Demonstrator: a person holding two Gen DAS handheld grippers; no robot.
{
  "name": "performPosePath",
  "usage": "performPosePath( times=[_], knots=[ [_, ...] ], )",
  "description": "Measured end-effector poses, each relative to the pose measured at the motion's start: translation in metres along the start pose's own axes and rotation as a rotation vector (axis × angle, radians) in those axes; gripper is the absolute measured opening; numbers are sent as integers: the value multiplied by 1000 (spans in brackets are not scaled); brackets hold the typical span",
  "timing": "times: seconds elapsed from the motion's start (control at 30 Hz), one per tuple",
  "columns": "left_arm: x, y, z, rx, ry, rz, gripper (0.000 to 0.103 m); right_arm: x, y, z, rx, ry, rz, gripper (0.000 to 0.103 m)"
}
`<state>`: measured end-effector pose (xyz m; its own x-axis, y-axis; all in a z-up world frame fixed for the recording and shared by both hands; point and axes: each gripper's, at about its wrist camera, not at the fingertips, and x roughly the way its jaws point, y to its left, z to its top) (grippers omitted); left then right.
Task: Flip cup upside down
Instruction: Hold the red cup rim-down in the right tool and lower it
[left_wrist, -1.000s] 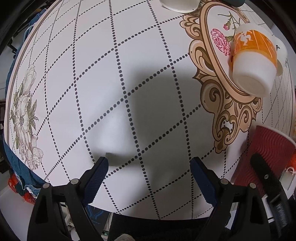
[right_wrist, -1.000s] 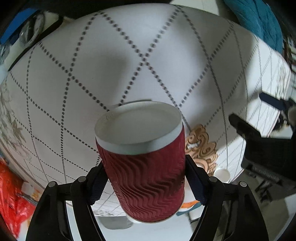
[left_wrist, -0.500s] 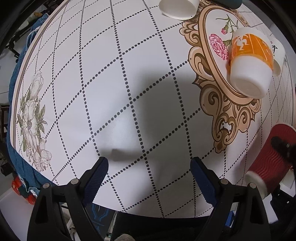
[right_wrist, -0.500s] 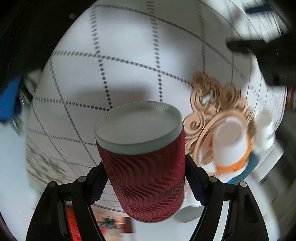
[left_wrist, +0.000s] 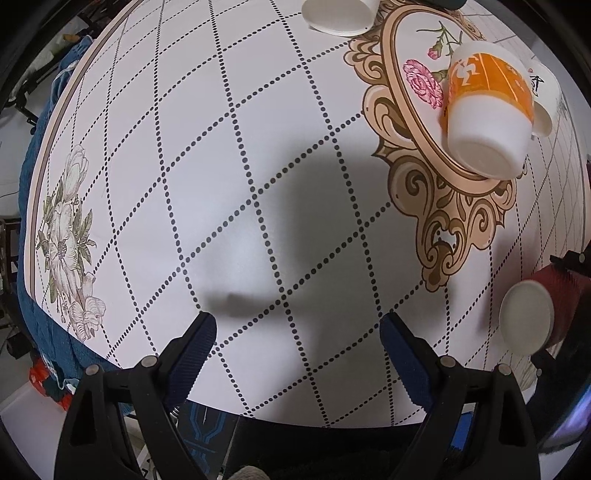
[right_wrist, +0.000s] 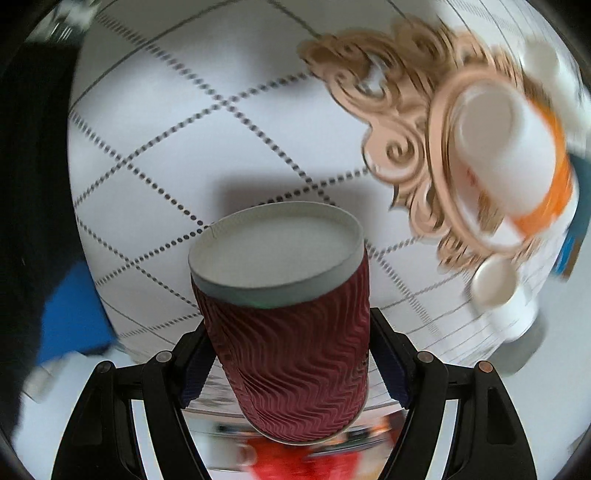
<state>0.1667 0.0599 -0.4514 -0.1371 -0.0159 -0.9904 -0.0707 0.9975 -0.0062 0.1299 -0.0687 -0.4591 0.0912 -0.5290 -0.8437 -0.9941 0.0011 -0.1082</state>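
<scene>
My right gripper (right_wrist: 291, 332) is shut on a red ribbed paper cup (right_wrist: 291, 339) and holds it above the table with its white base turned toward the camera. In the left wrist view the same red cup (left_wrist: 554, 306) hangs at the far right, base toward the camera, lying about sideways in the air. My left gripper (left_wrist: 297, 332) is open and empty, low over the white dotted tablecloth (left_wrist: 229, 184).
An orange-and-white cup (left_wrist: 487, 107) stands upside down on the ornate oval print; it also shows in the right wrist view (right_wrist: 517, 155). A white cup (left_wrist: 340, 16) lies at the far edge. Another white cup (right_wrist: 506, 295) sits near the right edge. The table's near edge runs just behind my left fingers.
My right gripper has rotated with the red cup, turning it from upright toward sideways and beyond. The left gripper has stayed almost still and open.
</scene>
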Motion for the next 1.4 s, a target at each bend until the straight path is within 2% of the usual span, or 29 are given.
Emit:
performPosePath(
  times=[0.2,0.23,0.27,0.47,0.77,0.97,1.0,1.03,1.1,1.23,1.4],
  knots=[
    [-1,-10,-14,9,-1,5,90,15,-27,-6,246,39,191,79],
    [-1,-11,-17,11,-1,5,90,18,-34,-11,348,76,221,79],
    [1,-11,-19,12,-1,6,90,20,-40,-15,392,82,257,79],
    [-3,-24,-28,27,-6,9,90,39,-71,-37,608,99,426,79],
    [-8,-32,-32,40,-7,10,90,72,-96,-68,863,97,637,79],
    [-10,-37,-36,43,-7,12,90,101,-121,-105,964,94,722,80],
    [-11,-39,-35,43,-7,13,90,106,-133,-116,978,94,725,80],
    [-12,-41,-36,43,-8,13,90,109,-140,-121,1048,100,679,81],
    [-14,-40,-35,46,-8,14,90,111,-150,-128,1060,90,664,91],
    [-16,-47,-35,56,-9,18,90,110,-169,-138,1057,53,627,91],
    [-19,-60,-36,73,-11,23,90,112,-178,-140,1034,62,549,91]
  ],
)
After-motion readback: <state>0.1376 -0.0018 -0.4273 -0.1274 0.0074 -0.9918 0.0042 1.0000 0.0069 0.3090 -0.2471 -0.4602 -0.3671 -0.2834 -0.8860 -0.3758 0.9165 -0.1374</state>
